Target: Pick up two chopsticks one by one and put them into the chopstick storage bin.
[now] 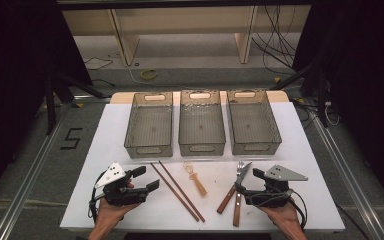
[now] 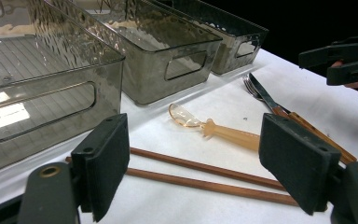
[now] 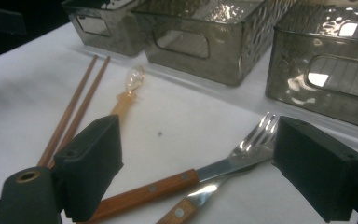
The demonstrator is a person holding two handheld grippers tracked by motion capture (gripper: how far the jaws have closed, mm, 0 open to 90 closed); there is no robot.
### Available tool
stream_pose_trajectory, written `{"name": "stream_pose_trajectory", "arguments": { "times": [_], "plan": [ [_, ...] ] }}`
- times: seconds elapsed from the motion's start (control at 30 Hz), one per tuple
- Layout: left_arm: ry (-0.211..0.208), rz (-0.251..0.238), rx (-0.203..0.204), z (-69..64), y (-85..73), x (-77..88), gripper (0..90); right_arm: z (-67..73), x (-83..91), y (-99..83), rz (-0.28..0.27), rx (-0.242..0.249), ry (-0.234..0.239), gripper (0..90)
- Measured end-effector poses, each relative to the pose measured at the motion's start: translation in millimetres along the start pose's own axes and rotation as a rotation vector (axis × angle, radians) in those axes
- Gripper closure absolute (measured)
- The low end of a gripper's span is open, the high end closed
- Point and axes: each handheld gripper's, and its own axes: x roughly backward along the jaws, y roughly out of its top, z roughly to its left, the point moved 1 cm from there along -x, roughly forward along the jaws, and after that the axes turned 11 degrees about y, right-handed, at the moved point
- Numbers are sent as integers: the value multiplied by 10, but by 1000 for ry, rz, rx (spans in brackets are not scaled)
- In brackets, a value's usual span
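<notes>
While both grippers rest low at the near edge in the high view, the left gripper [image 1: 142,179] gapes beside the chopsticks [image 1: 177,191] and the right gripper [image 1: 250,180] just beside the fork [image 1: 231,192] and knife [image 1: 238,197]. From the left gripper view the chopsticks [image 2: 205,176] lie just beyond the spread jaws: light, stiff, apt to roll, best pinched mid-length. From the right gripper view fork [image 3: 182,175] and knife [image 3: 191,203] lie crossed between open jaws, untouched; their wooden handles look grippier than the slick steel.

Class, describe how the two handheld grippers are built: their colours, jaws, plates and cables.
Both the left gripper and right gripper are black, with two blocky jaws faced in dark pads. Each carries a grey three-cornered plate on top, and a black cable trails back.
</notes>
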Motion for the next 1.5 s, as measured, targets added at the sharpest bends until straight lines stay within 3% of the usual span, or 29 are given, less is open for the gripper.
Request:
{"name": "stream_pose_trajectory", "arguments": {
  "times": [0.57,0.67,0.73,0.9,1.0,1.2,1.5],
  "plan": [
    [-4,16,-12,2,12,-15,241,-6,-1,30,39,-16,-21,170],
    [-28,51,-25,12,57,-37,241,-13,1,34,37,-21,-18,172],
    [-48,92,-60,4,106,-59,243,-16,0,35,39,-20,-16,172],
    [-93,189,-201,-81,294,-137,249,-30,-9,37,50,-24,-3,173],
    [-139,235,-254,-124,379,-216,254,-27,-18,40,56,-15,5,173],
    [-186,349,-335,-184,376,-408,255,-34,-12,45,67,-14,7,174],
    [-257,491,-509,-272,369,-652,264,-47,-22,45,68,-17,13,178]
  ]
}}
